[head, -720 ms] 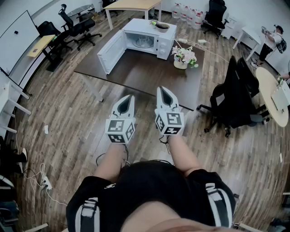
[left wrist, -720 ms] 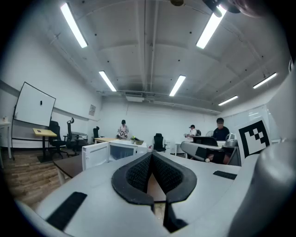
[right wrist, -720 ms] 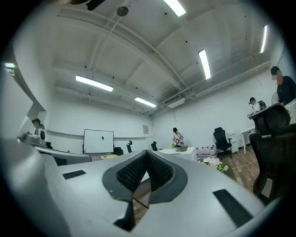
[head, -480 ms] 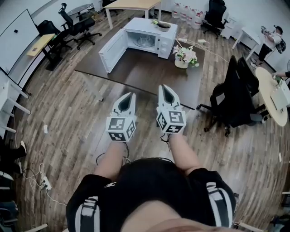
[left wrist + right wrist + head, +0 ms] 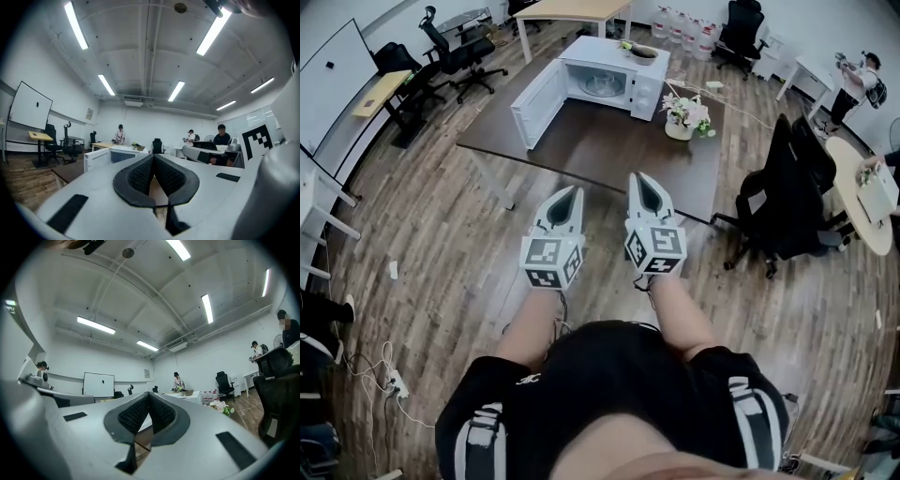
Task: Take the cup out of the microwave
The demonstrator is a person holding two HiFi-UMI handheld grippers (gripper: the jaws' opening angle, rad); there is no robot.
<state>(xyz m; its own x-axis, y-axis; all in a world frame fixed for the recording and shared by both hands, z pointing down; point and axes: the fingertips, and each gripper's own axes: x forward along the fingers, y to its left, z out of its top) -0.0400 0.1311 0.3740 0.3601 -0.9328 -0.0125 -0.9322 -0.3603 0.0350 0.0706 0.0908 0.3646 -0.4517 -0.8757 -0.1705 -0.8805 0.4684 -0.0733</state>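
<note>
A white microwave (image 5: 609, 77) stands at the far end of a dark brown table (image 5: 600, 155), its door (image 5: 534, 103) swung open to the left. A pale round shape (image 5: 602, 87) shows in its cavity, too small to tell as a cup. My left gripper (image 5: 573, 194) and right gripper (image 5: 638, 179) are held side by side over the floor, short of the table's near edge, and point at the microwave. Both are shut with nothing in them: the left gripper (image 5: 153, 157) and right gripper (image 5: 149, 393) each show pads meeting at the tip. The microwave (image 5: 103, 157) appears small beyond the left jaws.
A pot of flowers (image 5: 684, 116) stands on the table right of the microwave, and a bowl (image 5: 637, 52) sits on top of it. A black office chair (image 5: 783, 202) is by the table's right end. Other desks, chairs and people stand further off.
Both grippers stay shut and side by side. The table and microwave have drifted slightly right and up in the head view.
</note>
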